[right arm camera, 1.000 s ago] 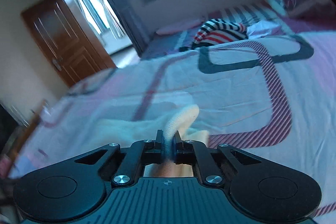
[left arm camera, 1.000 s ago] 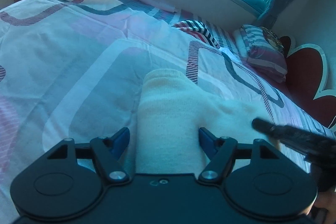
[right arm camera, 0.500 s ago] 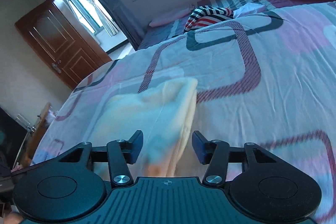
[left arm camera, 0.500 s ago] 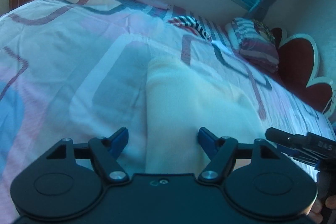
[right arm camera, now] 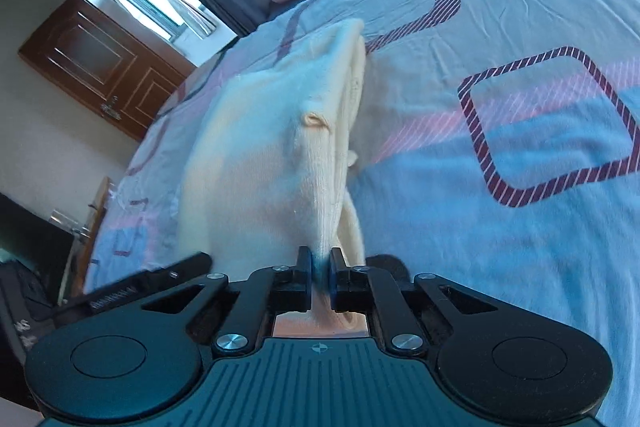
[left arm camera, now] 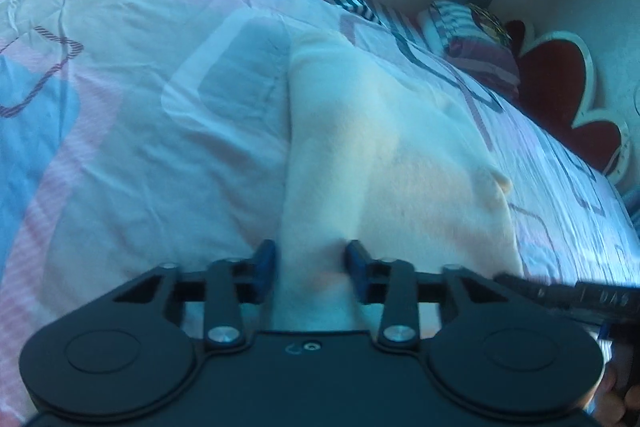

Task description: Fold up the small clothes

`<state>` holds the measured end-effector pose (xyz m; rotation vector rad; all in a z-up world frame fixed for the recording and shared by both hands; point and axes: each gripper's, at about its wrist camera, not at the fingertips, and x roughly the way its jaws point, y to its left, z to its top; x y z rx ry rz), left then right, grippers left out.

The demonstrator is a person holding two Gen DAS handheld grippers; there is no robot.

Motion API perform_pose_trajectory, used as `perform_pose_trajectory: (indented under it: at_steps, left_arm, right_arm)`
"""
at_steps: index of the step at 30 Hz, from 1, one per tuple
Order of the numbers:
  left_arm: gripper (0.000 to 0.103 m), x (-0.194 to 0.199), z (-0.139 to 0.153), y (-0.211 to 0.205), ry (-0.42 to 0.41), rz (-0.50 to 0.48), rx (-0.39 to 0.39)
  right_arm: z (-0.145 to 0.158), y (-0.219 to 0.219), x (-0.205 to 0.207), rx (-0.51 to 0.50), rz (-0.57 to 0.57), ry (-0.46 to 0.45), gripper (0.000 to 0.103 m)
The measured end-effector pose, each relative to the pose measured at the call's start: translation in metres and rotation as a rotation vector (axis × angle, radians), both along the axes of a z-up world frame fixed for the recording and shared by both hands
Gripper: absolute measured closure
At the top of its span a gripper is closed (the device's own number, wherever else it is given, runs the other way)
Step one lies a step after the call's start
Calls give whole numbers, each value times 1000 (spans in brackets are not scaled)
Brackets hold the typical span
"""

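Cream garment (right arm camera: 276, 147) edge pinched in right tool (right arm camera: 320, 269)

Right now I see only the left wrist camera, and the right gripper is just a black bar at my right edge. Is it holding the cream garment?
Observer: Yes. The right gripper is shut on the near edge of the cream garment. A thin fold is pinched between its pads.
Operator: From my view the garment looks like one flat sheet. Is it so on that side?
Observer: No. Along that side, the right wrist view shows several folded layers stacked one on another, their edges lying on the bedspread.
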<state>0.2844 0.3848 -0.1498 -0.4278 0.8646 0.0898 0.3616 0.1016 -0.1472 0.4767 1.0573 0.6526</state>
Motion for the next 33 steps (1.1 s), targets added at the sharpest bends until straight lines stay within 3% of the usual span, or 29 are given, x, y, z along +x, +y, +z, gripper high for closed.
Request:
perform_pose_trajectory:
  at_steps: [3, 7, 10, 12, 15, 19, 21, 24, 28, 33]
  left_arm:
    - [68, -1, -2, -3, 0, -6, 15]
    - [63, 2, 4, -7, 20, -9, 54]
    - [52, 1, 8, -9, 23, 4, 83]
    - [38, 0, 10, -10, 25, 14, 88]
    - [30, -3, 13, -14, 15, 12, 120]
    - [17, -6, 16, -20, 21, 6, 152]
    - [1, -7, 17, -23, 32, 18, 171]
    - [1, -5, 18, -27, 77, 28, 213]
    - [1, -5, 16, -32, 188, 67, 291]
    - [1, -26, 36, -41, 141, 39, 327]
  right_arm:
    - [-4, 2, -3, -128, -23, -37, 96]
    - [-2, 2, -7, -140, -63, -43, 81]
    - [10, 4, -19, -158, -74, -93, 80]
    - [19, 7, -29, -162, -75, -139, 80]
    - [25, 19, -40, -223, -53, -200, 80]
    - [2, 28, -35, -337, -50, -162, 78]
    - [-2, 25, -34, -323, -64, -152, 77]
    - [0, 26, -37, -342, -66, -157, 77]
    - [10, 19, -46, -295, -95, -139, 77]
    - [33, 11, -75, -296, -87, -188, 77]
